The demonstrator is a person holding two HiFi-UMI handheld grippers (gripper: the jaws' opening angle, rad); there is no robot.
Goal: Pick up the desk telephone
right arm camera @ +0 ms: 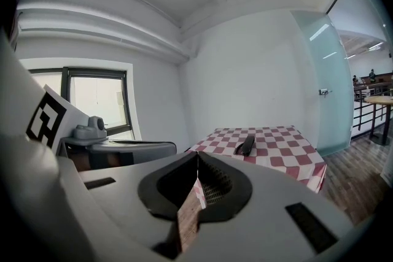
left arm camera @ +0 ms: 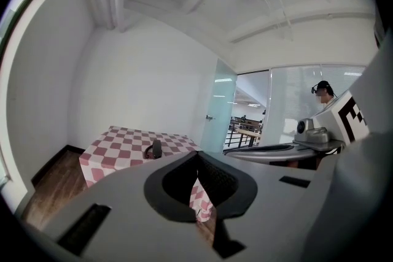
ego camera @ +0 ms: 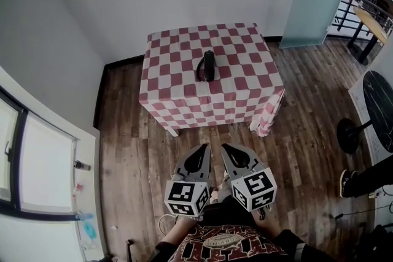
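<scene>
Wood-floored room: checkered counter (ego camera: 184, 101) carries black telephone (ego camera: 206, 65), apparently a handset, near centre. Closed, empty: left claw (ego camera: 204, 148), right claw (ego camera: 225, 148).

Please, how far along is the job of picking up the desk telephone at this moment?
Done: nothing yet. The desk telephone lies on the checkered table, with no tool near it.
In hand: the left tool and the right tool are both shut and empty. They are held over the wooden floor, short of the table and pointing toward it.
Left: go up to the table, open a tool, grip the telephone and lift it.
</scene>
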